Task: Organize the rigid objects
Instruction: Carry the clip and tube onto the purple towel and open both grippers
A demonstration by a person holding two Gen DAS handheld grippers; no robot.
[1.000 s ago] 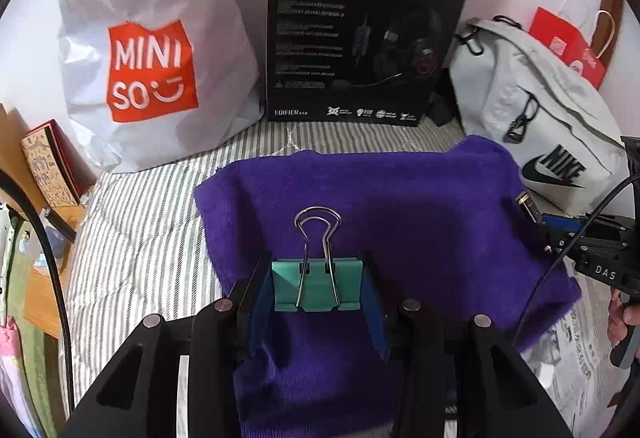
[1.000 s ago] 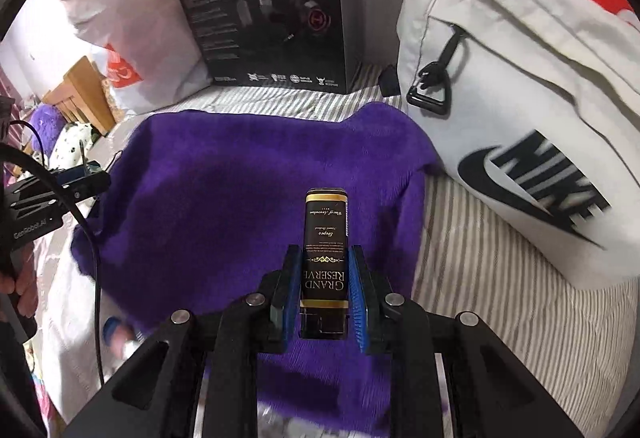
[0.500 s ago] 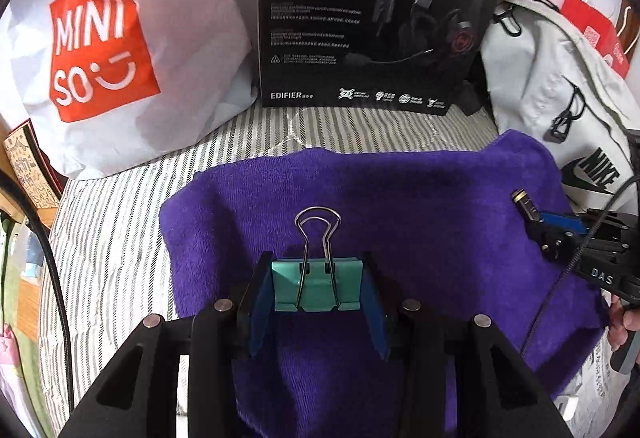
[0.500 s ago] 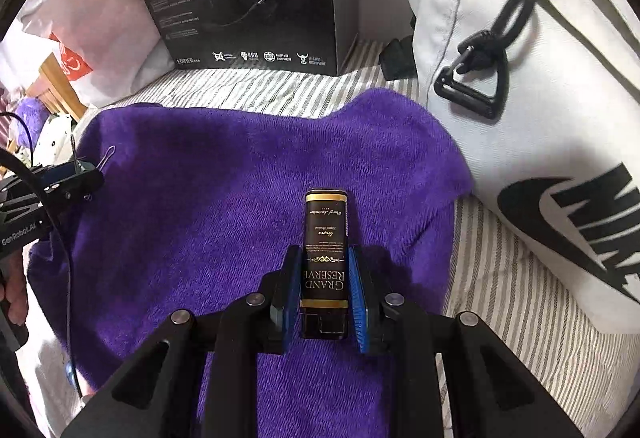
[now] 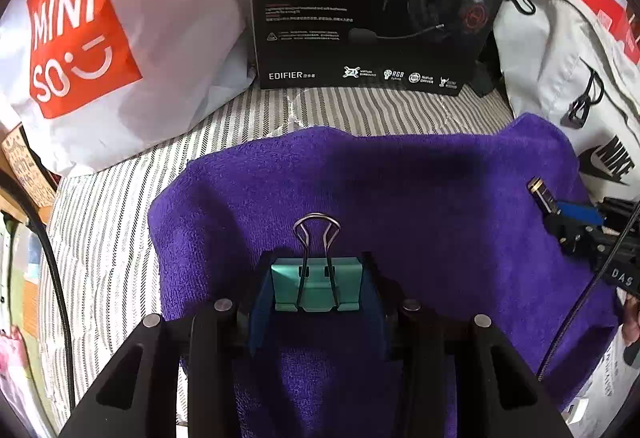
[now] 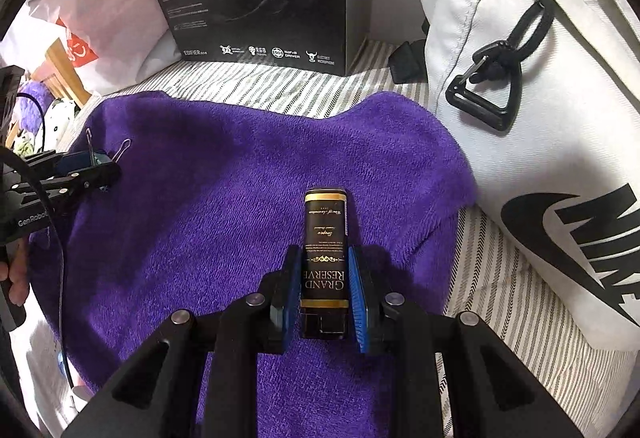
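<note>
A teal clip (image 5: 317,288) is pinched between the pads of the left gripper (image 5: 317,298), and a black box (image 6: 324,262) marked GRAND RESERVE is pinched by the right gripper (image 6: 325,290); both are held over the purple towel (image 5: 420,197), the clip above its near left part, the box above its right part. If either is let go while tilted, it could be tipped or rolled on the soft pile, and the clip's wire handles could be snagged in the loops. Behind the towel a headset carton (image 5: 380,5) is stood, with a white bag (image 5: 100,49) left of it and a Nike bag (image 6: 540,109) crowding the towel's right edge, so little room is left there.
</note>
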